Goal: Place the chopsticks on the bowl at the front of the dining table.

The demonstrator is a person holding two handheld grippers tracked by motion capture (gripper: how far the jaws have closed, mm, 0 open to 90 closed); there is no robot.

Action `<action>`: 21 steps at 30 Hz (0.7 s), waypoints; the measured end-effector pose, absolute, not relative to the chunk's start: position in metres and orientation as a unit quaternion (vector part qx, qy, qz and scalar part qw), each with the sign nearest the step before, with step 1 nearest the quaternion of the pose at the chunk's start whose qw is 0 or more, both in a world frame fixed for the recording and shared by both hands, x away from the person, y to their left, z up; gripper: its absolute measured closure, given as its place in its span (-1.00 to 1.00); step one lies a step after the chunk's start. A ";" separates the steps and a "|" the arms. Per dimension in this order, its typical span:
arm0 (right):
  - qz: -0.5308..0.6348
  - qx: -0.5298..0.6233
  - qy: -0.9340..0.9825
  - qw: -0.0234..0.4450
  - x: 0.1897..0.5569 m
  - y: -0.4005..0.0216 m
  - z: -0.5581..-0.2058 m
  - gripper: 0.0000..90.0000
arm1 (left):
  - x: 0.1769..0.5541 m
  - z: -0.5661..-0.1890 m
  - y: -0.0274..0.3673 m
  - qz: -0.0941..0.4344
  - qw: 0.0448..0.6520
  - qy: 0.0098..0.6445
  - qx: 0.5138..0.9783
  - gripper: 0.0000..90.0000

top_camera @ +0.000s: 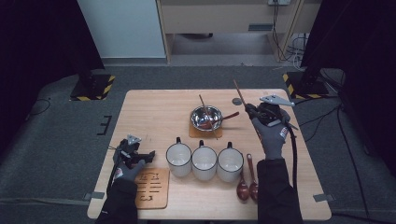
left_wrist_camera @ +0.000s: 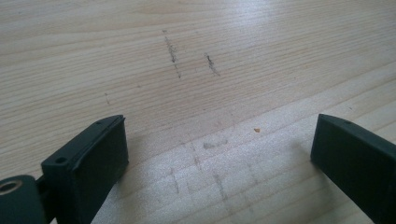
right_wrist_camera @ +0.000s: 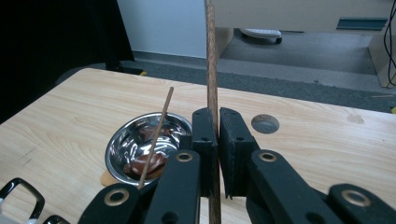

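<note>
My right gripper (top_camera: 252, 111) (right_wrist_camera: 218, 117) is shut on a dark wooden chopstick (top_camera: 238, 92) (right_wrist_camera: 211, 60), held above the table at the right of a steel bowl (top_camera: 195, 113) (right_wrist_camera: 117, 140). The stick runs up between the pads and out past both ends of the jaws. A second chopstick (top_camera: 208, 115) (right_wrist_camera: 159, 123) leans in the bowl beside a brown wooden spoon (top_camera: 229, 115) (right_wrist_camera: 147, 163). My left gripper (top_camera: 145, 156) (left_wrist_camera: 219, 135) hovers low over bare tabletop at the front left, open, with nothing between its jaws.
Three white mugs (top_camera: 204, 161) stand in a row at the front centre. Two wooden spoons (top_camera: 248, 185) lie to their right. A wooden trivet (top_camera: 152, 187) lies at the front left edge. The bowl rests on a cork mat (top_camera: 198, 133). A round hole (right_wrist_camera: 265, 123) marks the table.
</note>
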State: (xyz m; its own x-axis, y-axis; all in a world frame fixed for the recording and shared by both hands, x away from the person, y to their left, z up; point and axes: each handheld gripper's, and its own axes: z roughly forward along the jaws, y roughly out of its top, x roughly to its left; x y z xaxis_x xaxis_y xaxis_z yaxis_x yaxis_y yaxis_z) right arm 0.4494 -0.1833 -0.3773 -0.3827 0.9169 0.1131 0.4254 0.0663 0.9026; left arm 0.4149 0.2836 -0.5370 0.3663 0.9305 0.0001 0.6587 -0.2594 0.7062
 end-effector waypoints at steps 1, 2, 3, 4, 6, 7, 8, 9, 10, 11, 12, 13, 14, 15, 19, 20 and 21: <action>0.474 0.490 0.684 0.259 0.451 -0.182 -0.377 0.89 | 0.415 -0.537 0.284 0.215 0.316 0.520 0.764 -0.94; 0.474 0.489 0.685 0.258 0.452 -0.180 -0.376 0.89 | 0.415 -0.537 0.284 0.215 0.316 0.520 0.764 -0.94; 0.475 0.489 0.685 0.257 0.453 -0.178 -0.376 0.89 | 0.415 -0.537 0.284 0.215 0.316 0.520 0.764 -0.94; 0.476 0.488 0.685 0.257 0.454 -0.177 -0.376 0.89 | 0.415 -0.537 0.284 0.215 0.316 0.520 0.764 -0.94; 0.477 0.488 0.684 0.257 0.458 -0.174 -0.376 0.89 | 0.415 -0.537 0.284 0.215 0.316 0.520 0.764 -0.94; 0.478 0.489 0.683 0.257 0.459 -0.173 -0.376 0.89 | 0.415 -0.537 0.284 0.215 0.316 0.520 0.764 -0.94; 0.478 0.488 0.683 0.258 0.461 -0.172 -0.376 0.89 | 0.415 -0.537 0.284 0.215 0.316 0.520 0.764 -0.94; 0.479 0.487 0.683 0.258 0.462 -0.171 -0.376 0.89 | 0.415 -0.537 0.284 0.215 0.316 0.520 0.764 -0.94; 0.479 0.487 0.683 0.257 0.464 -0.170 -0.376 0.89 | 0.415 -0.537 0.284 0.215 0.316 0.520 0.764 -0.94; 0.479 0.488 0.683 0.256 0.465 -0.168 -0.376 0.89 | 0.415 -0.537 0.284 0.215 0.316 0.520 0.764 -0.94; 0.480 0.487 0.684 0.255 0.467 -0.166 -0.376 0.89 | 0.415 -0.537 0.284 0.215 0.316 0.520 0.764 -0.94; 0.480 0.487 0.684 0.255 0.468 -0.165 -0.376 0.89 | 0.415 -0.537 0.284 0.215 0.316 0.520 0.764 -0.94; 0.479 0.485 0.684 0.257 0.469 -0.164 -0.376 0.89 | 0.415 -0.537 0.284 0.215 0.316 0.520 0.764 -0.94; 0.484 0.485 0.682 0.255 0.471 -0.163 -0.377 0.90 | 0.415 -0.537 0.284 0.215 0.316 0.520 0.764 -0.94; 0.487 0.484 0.680 0.256 0.477 -0.159 -0.378 0.89 | 0.415 -0.537 0.284 0.215 0.316 0.520 0.764 -0.94; 0.487 0.483 0.681 0.256 0.478 -0.158 -0.378 0.89 | 0.415 -0.537 0.284 0.215 0.316 0.520 0.764 -0.94; 0.487 0.483 0.682 0.255 0.479 -0.157 -0.378 0.89 | 0.415 -0.537 0.284 0.215 0.316 0.520 0.764 -0.94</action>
State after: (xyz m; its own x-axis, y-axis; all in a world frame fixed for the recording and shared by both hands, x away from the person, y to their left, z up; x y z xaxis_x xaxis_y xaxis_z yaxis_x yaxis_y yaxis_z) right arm 0.4791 -0.1570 -0.3784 -0.4035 0.9068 0.1225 0.4095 0.0592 0.9104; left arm 0.4149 0.2836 -0.5370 0.3663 0.9305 0.0002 0.6587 -0.2594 0.7062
